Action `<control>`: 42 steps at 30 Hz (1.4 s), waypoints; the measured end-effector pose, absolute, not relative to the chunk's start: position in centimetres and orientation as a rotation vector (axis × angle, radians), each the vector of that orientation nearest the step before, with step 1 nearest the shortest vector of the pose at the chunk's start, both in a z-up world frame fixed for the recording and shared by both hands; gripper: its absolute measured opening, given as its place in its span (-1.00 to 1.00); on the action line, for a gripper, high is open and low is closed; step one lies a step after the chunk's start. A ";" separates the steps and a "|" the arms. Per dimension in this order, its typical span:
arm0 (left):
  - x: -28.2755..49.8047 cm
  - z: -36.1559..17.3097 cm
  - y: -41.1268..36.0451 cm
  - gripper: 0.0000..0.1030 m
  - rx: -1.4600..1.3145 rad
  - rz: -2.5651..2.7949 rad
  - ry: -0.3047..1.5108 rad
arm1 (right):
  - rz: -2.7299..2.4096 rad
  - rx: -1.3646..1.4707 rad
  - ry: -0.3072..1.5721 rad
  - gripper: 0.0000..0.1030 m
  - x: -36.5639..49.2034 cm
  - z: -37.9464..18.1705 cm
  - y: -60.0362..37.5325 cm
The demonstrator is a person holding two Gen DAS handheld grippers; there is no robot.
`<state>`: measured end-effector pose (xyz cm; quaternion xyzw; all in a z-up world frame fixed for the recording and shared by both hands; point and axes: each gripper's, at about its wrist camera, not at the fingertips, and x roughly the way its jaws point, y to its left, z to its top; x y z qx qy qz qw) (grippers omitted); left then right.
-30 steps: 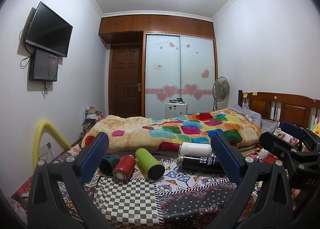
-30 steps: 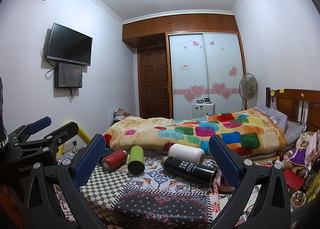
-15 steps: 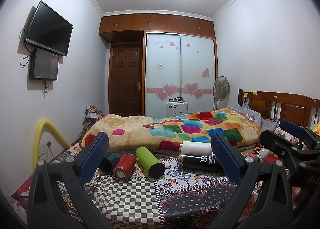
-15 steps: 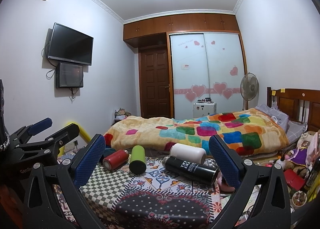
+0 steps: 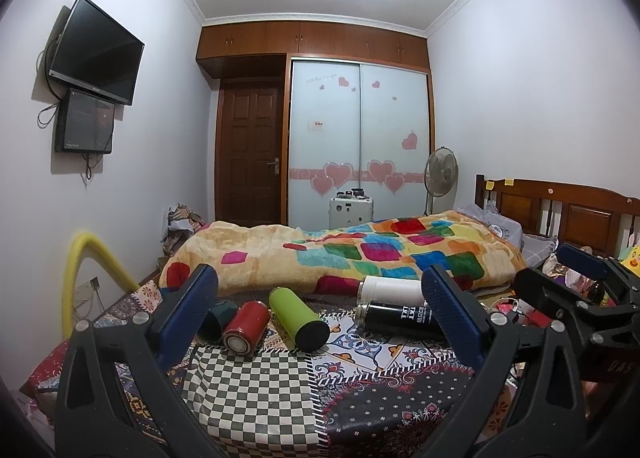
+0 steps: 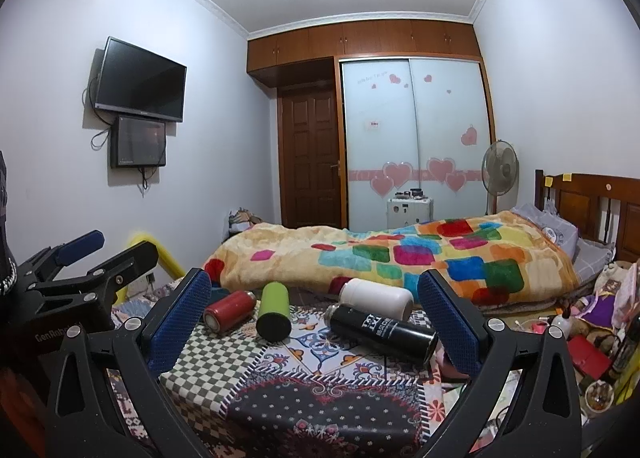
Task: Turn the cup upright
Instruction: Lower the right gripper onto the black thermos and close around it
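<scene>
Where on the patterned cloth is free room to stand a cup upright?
The checkered patch and dark dotted patch, nearer than the cups, lie bare. Farther back it is crowded: the teal cup, red cup, green cup, white cup and black cup lie close by the blanket.

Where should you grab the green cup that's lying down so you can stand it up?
Probably around the middle of the green cup, coming from above with one finger on each long side. It lies on its side with its dark end toward the cameras, so the round body is bare on both sides. The red cup lies close on its left, so the open right tool needs care there.
</scene>
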<state>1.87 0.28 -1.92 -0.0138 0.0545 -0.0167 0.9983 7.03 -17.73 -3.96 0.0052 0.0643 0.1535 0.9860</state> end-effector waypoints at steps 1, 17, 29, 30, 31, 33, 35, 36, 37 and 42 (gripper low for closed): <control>2.1 -2.1 0.3 1.00 -0.029 -0.034 0.113 | 0.310 0.009 0.138 1.00 7.3 -4.1 -17.8; 9.4 -7.1 0.2 1.00 -0.012 -0.068 0.247 | 0.405 -0.230 0.526 1.00 23.8 -8.5 -19.7; 14.9 -12.2 -0.6 1.00 -0.012 -0.086 0.368 | 0.561 -0.343 1.048 0.93 35.7 -15.0 -18.1; 15.1 -12.5 -0.6 1.00 -0.013 -0.087 0.372 | 0.564 -0.356 1.067 0.91 36.0 -15.2 -18.0; 15.2 -12.8 -0.7 1.00 -0.013 -0.085 0.376 | 0.569 -0.364 1.086 0.91 36.2 -15.3 -18.1; 15.4 -13.1 -0.7 1.00 -0.012 -0.081 0.381 | 0.576 -0.393 1.111 0.90 36.1 -15.6 -17.8; 15.7 -13.5 -0.6 1.00 -0.015 -0.079 0.389 | 0.579 -0.419 1.126 0.90 36.1 -15.7 -17.5; 15.8 -13.7 -0.6 1.00 -0.017 -0.078 0.394 | 0.579 -0.432 1.133 0.90 36.0 -15.8 -17.4; 16.0 -13.8 -0.5 1.00 -0.018 -0.077 0.400 | 0.578 -0.439 1.141 0.90 36.1 -15.9 -17.2; 16.3 -14.2 -0.1 1.00 -0.030 -0.071 0.412 | 0.571 -0.461 1.210 0.65 37.0 -17.1 -16.2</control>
